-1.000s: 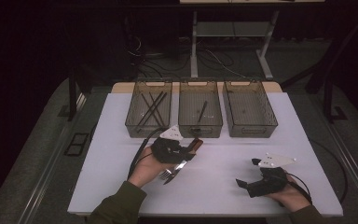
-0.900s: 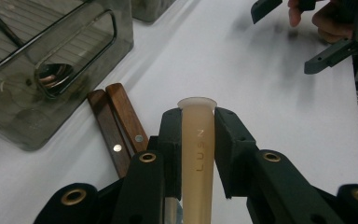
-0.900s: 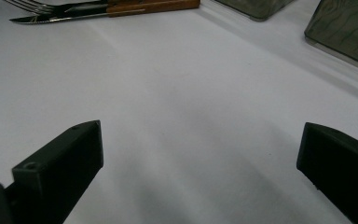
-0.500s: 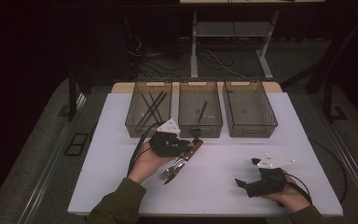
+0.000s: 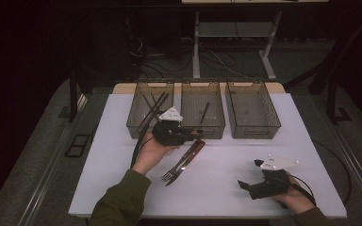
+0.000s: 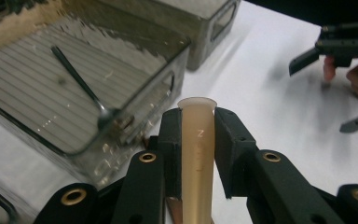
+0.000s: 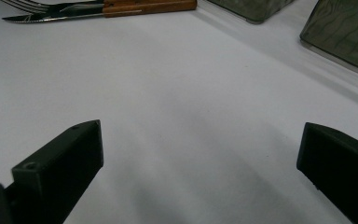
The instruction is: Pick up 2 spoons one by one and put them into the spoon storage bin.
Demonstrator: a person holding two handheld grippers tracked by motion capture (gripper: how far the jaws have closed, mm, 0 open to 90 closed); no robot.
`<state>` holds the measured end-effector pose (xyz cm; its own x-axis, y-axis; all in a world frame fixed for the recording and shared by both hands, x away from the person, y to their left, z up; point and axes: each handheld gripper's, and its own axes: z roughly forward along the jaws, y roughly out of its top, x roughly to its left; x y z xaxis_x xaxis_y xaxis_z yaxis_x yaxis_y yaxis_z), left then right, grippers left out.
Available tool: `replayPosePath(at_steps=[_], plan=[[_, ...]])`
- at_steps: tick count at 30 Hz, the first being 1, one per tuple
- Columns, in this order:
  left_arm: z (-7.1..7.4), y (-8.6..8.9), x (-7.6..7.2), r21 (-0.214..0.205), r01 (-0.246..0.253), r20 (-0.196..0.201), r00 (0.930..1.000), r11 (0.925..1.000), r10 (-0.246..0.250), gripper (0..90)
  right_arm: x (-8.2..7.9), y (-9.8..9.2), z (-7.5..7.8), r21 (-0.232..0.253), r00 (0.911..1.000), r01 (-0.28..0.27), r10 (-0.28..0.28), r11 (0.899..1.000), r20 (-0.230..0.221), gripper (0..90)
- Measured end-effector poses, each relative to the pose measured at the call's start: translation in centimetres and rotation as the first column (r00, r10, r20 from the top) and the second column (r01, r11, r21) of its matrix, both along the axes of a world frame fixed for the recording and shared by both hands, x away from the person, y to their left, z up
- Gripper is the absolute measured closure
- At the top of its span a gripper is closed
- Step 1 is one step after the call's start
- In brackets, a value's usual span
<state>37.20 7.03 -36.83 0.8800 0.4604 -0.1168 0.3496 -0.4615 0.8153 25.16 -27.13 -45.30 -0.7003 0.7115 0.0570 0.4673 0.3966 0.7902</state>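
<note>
My left gripper is shut on the pale tan handle of a utensil, whose flared end sticks out past the jaws. Its other end is hidden. It hovers at the front wall of the middle bin; a dark spoon lies in that bin. A fork and a knife with wooden handles lie side by side on the white table. My right gripper rests open near the front right, nothing between its jaws.
Three clear bins stand in a row at the back. The left bin holds long black sticks, and the right bin looks bare. Across the table, the left gripper view catches the other gripper.
My left gripper has risen from beside the fork and knife and moved toward the middle bin, carrying the tan-handled utensil. The right gripper has stayed put.
</note>
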Motion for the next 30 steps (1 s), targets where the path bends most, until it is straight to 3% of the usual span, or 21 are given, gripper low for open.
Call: replayPosePath(at_steps=[10,20,30], plan=[[1.3,-0.8,1.9,-0.015,-0.023,0.016,0.9996,0.9996,0.023,73.5,0.1,-0.1,0.1,0.006,0.9999,0.005,-0.005,1.0,-0.009,0.1],[1.6,-1.7,3.9,-0.031,-0.058,0.004,0.9983,0.9979,0.058,73.5,0.0,0.1,0.2,0.013,1.0,-0.002,0.002,1.0,-0.009,0.1],[2.0,-2.5,6.4,-0.042,-0.093,0.018,0.9954,0.9948,0.094,73.5,0.0,-0.1,0.3,0.03,1.0,0.0,0.0,1.0,-0.007,0.1]])
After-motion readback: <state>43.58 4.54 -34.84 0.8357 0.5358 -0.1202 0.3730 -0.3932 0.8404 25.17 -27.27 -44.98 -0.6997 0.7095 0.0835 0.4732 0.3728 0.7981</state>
